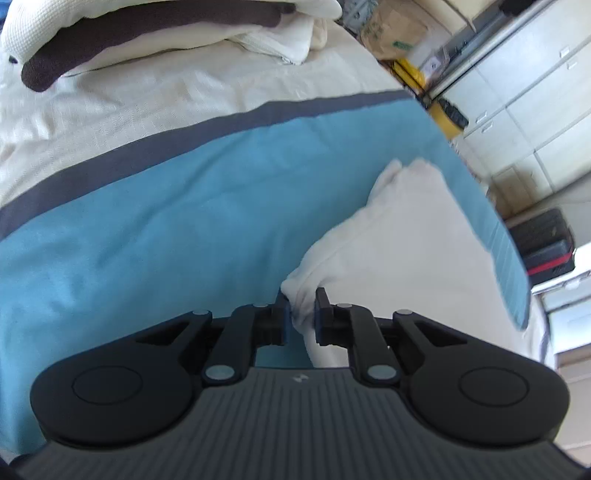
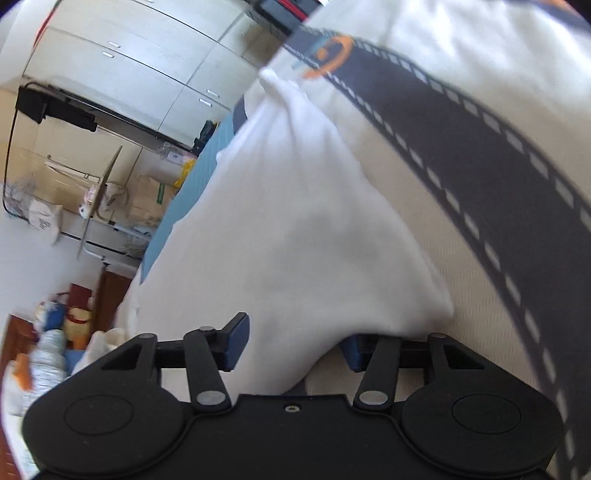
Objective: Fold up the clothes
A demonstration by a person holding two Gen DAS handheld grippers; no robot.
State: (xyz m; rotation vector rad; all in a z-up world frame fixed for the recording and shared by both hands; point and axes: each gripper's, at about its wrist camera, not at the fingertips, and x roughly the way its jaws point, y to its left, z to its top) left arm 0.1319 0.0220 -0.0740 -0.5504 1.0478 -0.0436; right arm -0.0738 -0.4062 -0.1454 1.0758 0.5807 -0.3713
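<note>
A white garment [image 1: 399, 236] lies on a blue cloth [image 1: 166, 229] spread over the bed. My left gripper [image 1: 302, 314] is shut on a bunched corner of the white garment, just above the blue cloth. In the right wrist view the same white garment [image 2: 295, 221] hangs in a wide fold between the fingers of my right gripper [image 2: 291, 343]. The right jaws stand wide apart, with the cloth lying loosely across them, over a cream sheet with a dark dashed band [image 2: 480, 155].
Folded cream and dark brown clothes [image 1: 147, 33] are piled at the far end of the bed. White cabinets [image 1: 524, 92], cardboard boxes [image 1: 391, 33] and a black case [image 1: 546, 243] stand beside the bed. A rack with bags [image 2: 66, 166] is on the floor side.
</note>
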